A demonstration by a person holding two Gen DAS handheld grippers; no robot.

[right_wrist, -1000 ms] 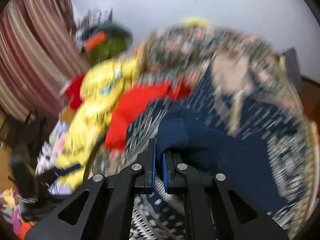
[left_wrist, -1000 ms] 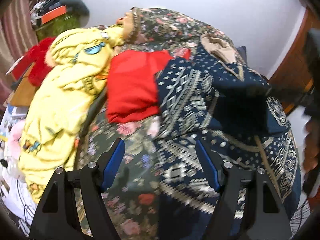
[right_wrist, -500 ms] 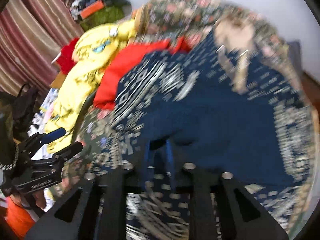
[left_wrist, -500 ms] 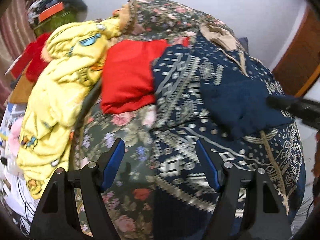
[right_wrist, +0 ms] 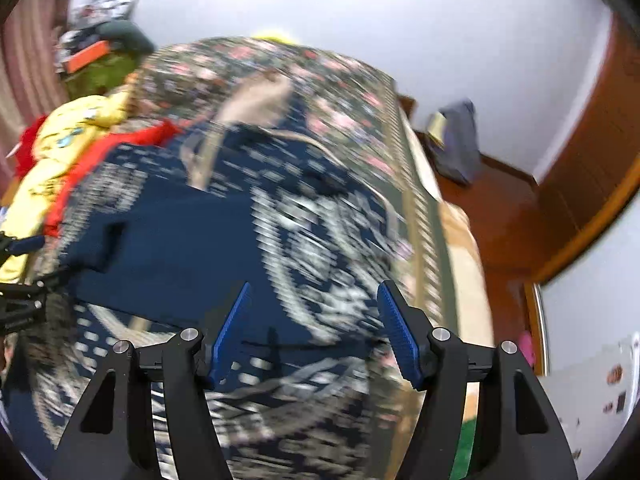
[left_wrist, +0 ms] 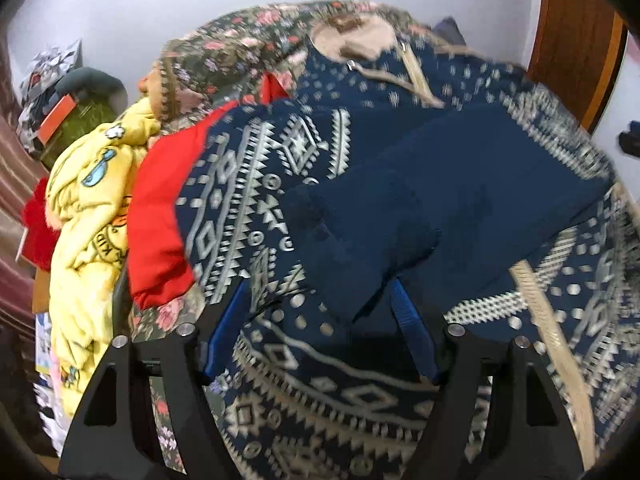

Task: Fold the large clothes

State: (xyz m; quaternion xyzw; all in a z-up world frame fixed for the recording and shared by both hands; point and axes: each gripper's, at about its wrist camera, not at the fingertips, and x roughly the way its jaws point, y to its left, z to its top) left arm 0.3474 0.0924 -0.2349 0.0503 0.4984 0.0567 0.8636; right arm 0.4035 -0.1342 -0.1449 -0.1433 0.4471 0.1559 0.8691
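A floral bed (left_wrist: 240,48) carries the navy patterned hoodie (left_wrist: 248,184), spread flat with a plain sleeve (left_wrist: 400,216) folded across it, beside a red garment (left_wrist: 160,216). The left gripper (left_wrist: 320,320) gapes over the sleeve's end. The right gripper (right_wrist: 314,328), jaws just opened, holds nothing.

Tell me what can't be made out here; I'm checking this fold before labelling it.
- Navy patterned garment: pattern smeared by motion blur in the right wrist view.
- Its lower hem: cut off by the bottom edge and the left hand-held gripper in the left wrist view.
- Red garment: partly covered by the navy one.
- Shelf clutter: too small.
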